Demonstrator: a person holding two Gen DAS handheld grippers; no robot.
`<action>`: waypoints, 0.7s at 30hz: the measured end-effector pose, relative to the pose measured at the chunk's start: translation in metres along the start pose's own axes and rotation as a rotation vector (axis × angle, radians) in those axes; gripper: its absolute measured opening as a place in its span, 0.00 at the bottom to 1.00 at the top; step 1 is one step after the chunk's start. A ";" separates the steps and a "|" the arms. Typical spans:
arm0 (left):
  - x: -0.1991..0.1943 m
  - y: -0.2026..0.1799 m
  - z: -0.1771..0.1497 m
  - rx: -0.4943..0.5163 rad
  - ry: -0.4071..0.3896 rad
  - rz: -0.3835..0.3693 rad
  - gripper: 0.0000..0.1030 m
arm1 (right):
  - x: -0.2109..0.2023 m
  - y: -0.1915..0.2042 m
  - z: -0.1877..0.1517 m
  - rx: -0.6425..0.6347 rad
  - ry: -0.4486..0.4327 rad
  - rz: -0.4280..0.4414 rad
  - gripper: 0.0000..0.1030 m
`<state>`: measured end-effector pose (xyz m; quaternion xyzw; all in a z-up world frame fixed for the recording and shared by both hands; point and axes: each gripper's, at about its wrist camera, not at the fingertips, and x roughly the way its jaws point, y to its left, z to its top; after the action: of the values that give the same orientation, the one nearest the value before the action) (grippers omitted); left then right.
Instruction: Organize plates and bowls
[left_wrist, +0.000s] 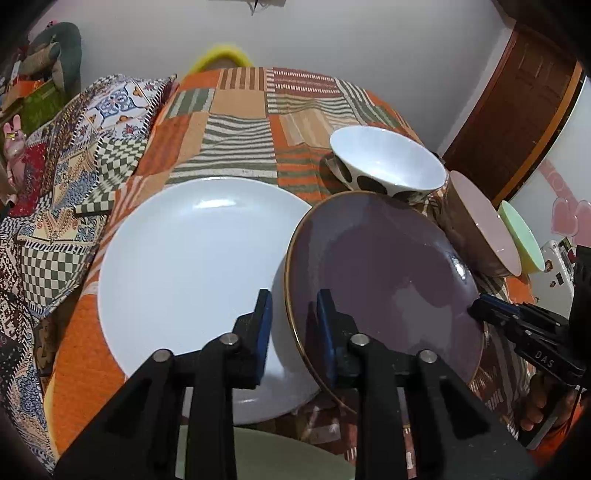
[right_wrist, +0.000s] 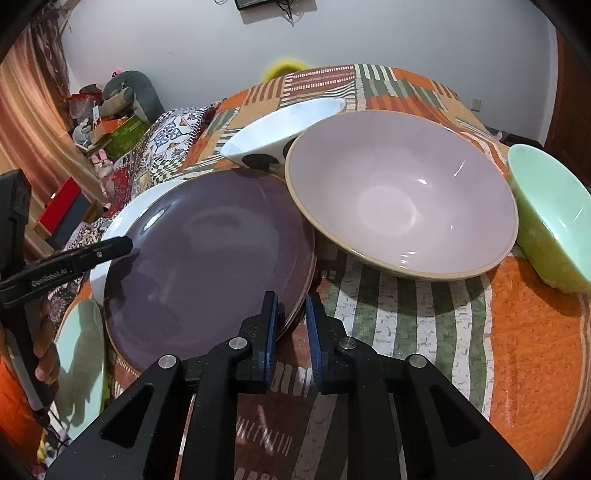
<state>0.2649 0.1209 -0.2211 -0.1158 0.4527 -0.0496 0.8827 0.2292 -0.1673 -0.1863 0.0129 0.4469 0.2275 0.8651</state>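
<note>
Two hand-held grippers clamp a purple plate (left_wrist: 384, 273) by opposite edges over a table spread with a striped orange patchwork cloth (right_wrist: 524, 332). The left gripper (left_wrist: 293, 321) has its blue pads pinched on the plate's gold-trimmed left rim; the right gripper (right_wrist: 291, 325) bites the near right rim, one pad above the plate and one below. A two-sided hold like this looks meant to keep the wide, shallow plate level while it is carried, probably onto a stack.

The purple plate overlaps the right edge of a larger white plate (left_wrist: 192, 280), tilted slightly up on the left side; whether it touches the white plate cannot be told. A pale green plate (right_wrist: 83, 354) lies at the near edge of the table, partly under the grippers.

Three bowls stand behind and to the right, all of them empty: a white bowl with black spots (left_wrist: 388, 162) just behind the purple plate, a wide pink bowl (right_wrist: 402, 206) beside it, and a mint green bowl (right_wrist: 554, 221) furthest right. The plates also carry nothing.

With plates on one side and bowls on the other, none yet nested, the sorting appears to be at an early stage
</note>
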 end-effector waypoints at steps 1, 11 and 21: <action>0.003 0.001 0.001 -0.004 0.006 -0.004 0.22 | 0.001 0.000 0.002 0.000 0.003 0.000 0.14; 0.009 -0.001 0.004 0.024 0.021 -0.023 0.17 | 0.008 -0.003 0.009 0.019 0.027 0.012 0.17; -0.003 -0.007 -0.006 0.047 0.000 0.005 0.17 | 0.003 0.001 0.006 0.009 0.009 0.005 0.15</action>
<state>0.2586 0.1140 -0.2202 -0.0942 0.4519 -0.0582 0.8852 0.2351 -0.1644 -0.1853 0.0171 0.4518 0.2278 0.8624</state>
